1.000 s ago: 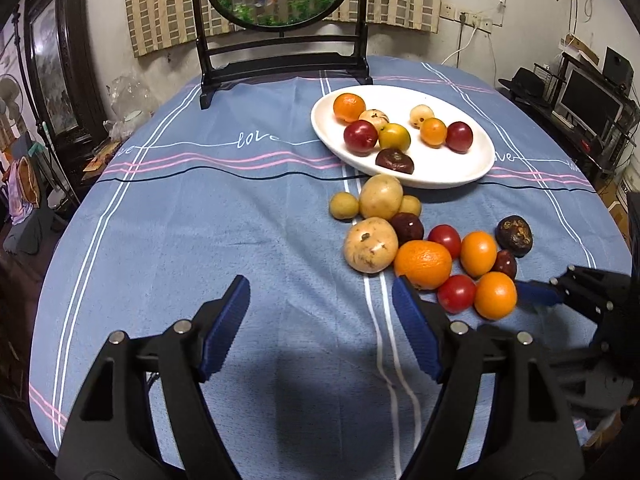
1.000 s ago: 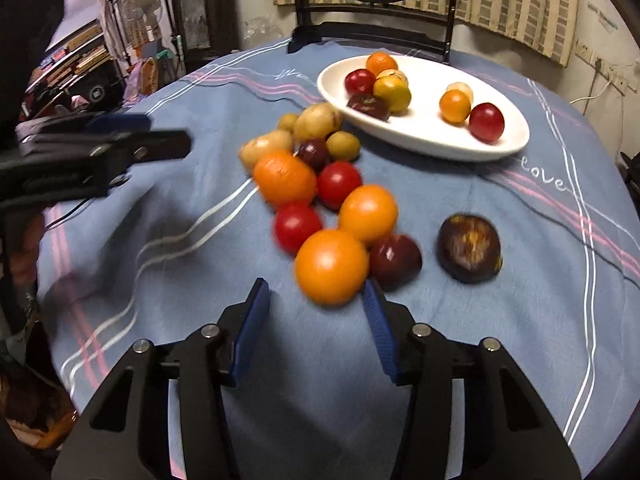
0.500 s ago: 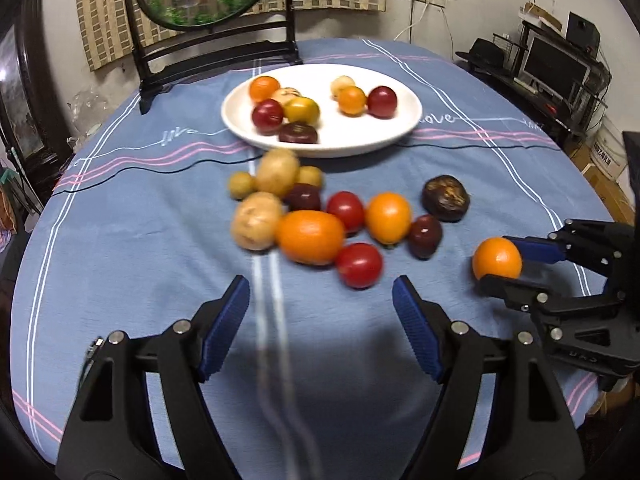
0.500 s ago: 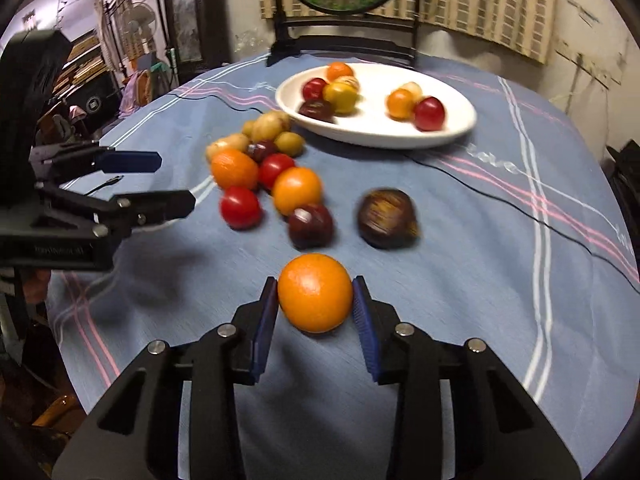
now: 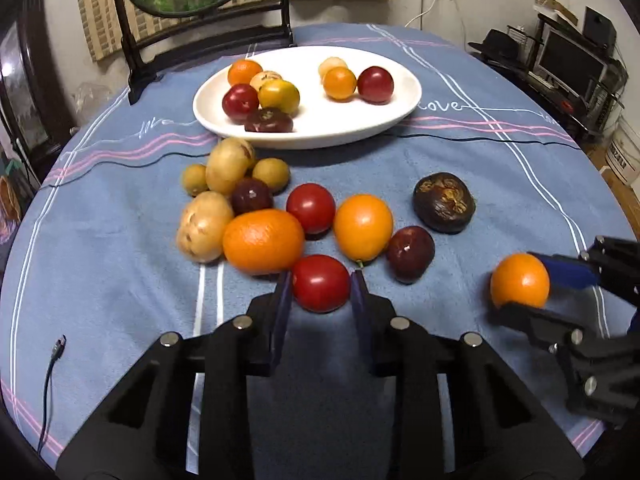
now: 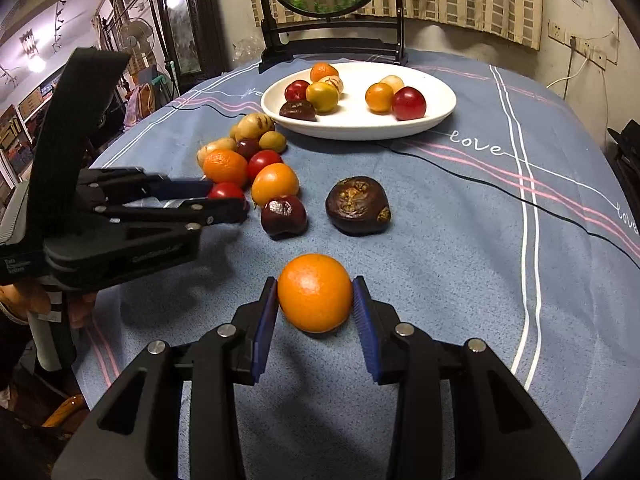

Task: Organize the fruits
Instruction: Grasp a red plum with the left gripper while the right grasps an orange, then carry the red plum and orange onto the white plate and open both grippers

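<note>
My left gripper (image 5: 320,280) reaches into the front of the loose fruit pile on the blue cloth. Its jaws are closing on a red tomato (image 5: 320,283), with both pads against its sides. From the right wrist view, the left gripper (image 6: 228,200) shows side-on with the tomato (image 6: 226,191) between its fingers. My right gripper (image 6: 315,286) is shut on an orange (image 6: 315,292), held just above the cloth, right of the pile; the left wrist view shows this orange (image 5: 520,280) too. The white oval plate (image 5: 400,112) behind the pile holds several fruits.
Around the tomato lie a large orange (image 5: 263,241), a smaller orange (image 5: 363,227), a dark plum (image 5: 410,253) and a wrinkled dark fruit (image 5: 444,202). A black stand with a round panel (image 5: 208,36) rises at the far edge. A cable (image 5: 52,368) lies front left.
My left gripper moved forward to the pile and its wide jaws closed around the red tomato. My right gripper took hold of the orange and carried it back, away from the pile.
</note>
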A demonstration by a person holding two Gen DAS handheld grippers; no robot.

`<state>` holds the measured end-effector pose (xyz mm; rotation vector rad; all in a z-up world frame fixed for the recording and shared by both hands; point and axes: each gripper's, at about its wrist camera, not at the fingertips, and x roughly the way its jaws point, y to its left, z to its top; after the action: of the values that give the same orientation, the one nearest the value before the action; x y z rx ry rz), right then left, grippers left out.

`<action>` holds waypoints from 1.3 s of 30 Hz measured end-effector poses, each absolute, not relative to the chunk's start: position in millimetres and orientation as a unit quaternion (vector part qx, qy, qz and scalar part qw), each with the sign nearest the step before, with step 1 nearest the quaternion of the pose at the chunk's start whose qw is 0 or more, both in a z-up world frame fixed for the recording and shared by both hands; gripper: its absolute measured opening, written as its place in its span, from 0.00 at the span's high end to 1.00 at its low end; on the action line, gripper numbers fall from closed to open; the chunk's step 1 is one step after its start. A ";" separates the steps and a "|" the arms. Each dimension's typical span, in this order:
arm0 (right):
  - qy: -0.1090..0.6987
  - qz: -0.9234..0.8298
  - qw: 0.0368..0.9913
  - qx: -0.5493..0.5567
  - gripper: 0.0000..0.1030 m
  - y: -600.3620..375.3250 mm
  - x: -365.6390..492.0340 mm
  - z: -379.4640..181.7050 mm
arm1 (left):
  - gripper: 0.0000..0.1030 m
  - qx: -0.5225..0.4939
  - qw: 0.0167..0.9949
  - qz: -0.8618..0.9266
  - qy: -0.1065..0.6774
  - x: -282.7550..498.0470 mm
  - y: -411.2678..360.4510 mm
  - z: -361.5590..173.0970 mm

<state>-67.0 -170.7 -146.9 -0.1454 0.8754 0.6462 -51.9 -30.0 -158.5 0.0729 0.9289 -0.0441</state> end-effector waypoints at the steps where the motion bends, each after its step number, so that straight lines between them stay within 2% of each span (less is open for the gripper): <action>1: 0.416 0.307 0.853 -0.069 0.63 -170.9 -67.6 -146.8 | 0.71 0.038 0.894 -0.024 0.446 -54.9 -28.9 -157.8; 15: 0.392 0.317 0.861 -0.072 0.63 -159.6 -81.5 -122.1 | 0.71 0.041 0.924 -0.037 0.379 -95.9 -5.0 -106.8; 25: 0.411 0.322 0.848 -0.096 0.63 -136.1 -86.6 -136.4 | 0.71 0.040 0.910 -0.035 0.412 -94.6 -5.1 -135.4; 39: 0.340 0.326 0.878 -0.088 0.63 -128.8 -55.4 -64.2 | 0.70 0.066 0.933 -0.024 0.354 -54.5 -6.5 -79.9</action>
<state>-55.4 -128.8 -64.2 -0.1838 0.7100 0.6802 -54.5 -6.5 -79.9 0.1351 0.7233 -0.0483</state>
